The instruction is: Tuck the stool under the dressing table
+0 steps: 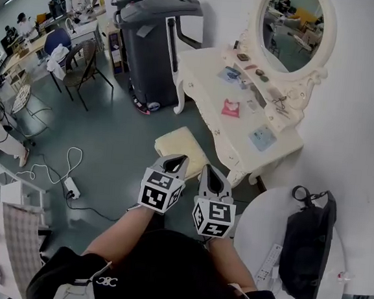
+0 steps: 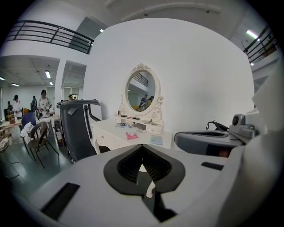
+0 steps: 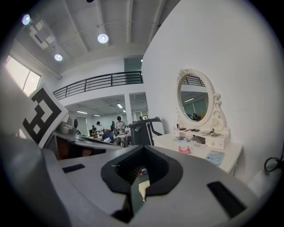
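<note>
The stool (image 1: pixel 182 146), with a cream cushion, stands on the floor in front of the white dressing table (image 1: pixel 200 69), its far corner by the table's front leg. The oval mirror (image 1: pixel 295 25) stands on the table's back. Both grippers hang side by side above the stool's near edge. My left gripper (image 1: pixel 177 160) is shut with nothing in it. My right gripper (image 1: pixel 213 173) is also shut and holds nothing. In the left gripper view the jaws (image 2: pixel 142 150) point toward the dressing table (image 2: pixel 108 128), and a sliver of cream cushion (image 2: pixel 151 189) shows through them. The right gripper view shows the same: gripper (image 3: pixel 143 148), cushion (image 3: pixel 143 188).
A tall dark grey machine (image 1: pixel 150 45) stands left of the dressing table. At the right is a round white table (image 1: pixel 258 230) with a black bag (image 1: pixel 306 240) and a remote (image 1: pixel 268 263). A power strip (image 1: pixel 73 186) with cable lies on the floor. Chairs (image 1: pixel 80 65) and people are far left.
</note>
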`<state>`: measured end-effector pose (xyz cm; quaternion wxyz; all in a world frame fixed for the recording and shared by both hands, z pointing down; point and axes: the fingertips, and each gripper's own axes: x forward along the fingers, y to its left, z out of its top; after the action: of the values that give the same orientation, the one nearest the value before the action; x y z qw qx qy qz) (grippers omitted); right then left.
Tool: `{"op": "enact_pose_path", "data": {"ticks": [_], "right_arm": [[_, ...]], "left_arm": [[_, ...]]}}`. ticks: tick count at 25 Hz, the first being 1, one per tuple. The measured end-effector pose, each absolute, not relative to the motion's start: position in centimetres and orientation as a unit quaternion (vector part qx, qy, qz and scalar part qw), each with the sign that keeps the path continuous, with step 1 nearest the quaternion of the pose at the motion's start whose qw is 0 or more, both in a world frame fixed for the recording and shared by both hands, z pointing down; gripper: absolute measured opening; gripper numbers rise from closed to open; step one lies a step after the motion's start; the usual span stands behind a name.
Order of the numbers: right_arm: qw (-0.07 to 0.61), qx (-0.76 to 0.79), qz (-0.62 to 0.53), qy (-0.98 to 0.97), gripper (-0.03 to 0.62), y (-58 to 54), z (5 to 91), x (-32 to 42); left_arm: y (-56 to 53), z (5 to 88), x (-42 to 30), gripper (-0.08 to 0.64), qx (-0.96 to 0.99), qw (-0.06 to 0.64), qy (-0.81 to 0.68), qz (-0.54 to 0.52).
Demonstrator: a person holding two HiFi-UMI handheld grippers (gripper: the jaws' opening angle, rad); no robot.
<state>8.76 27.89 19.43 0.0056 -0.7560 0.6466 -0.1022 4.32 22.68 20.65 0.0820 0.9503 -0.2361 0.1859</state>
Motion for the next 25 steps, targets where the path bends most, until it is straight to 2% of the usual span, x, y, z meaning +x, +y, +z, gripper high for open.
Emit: {"op": "enact_pose_path", "data": {"ticks": [4,10,25], "right_arm": [[-0.006,-0.759,-0.106,0.642,0.009,24.4,20.2,9.0],[-0.029,-0.758,-0.126,0.64,0.009,16.8,21.2,9.2],[-0.071,-0.8,-0.112,0.585,0.009,1.4,20.0,10.4]], "left_arm": [[18.9,21.2,4.7,0.003,0.953,0.124,-0.226,0.162],[10.9,21.2,4.3,0.003,0.95,0.147,-0.231,0.148],[-5.2,20.8,4.1,0.003,0.957,0.138,-0.201,0.154]]}}
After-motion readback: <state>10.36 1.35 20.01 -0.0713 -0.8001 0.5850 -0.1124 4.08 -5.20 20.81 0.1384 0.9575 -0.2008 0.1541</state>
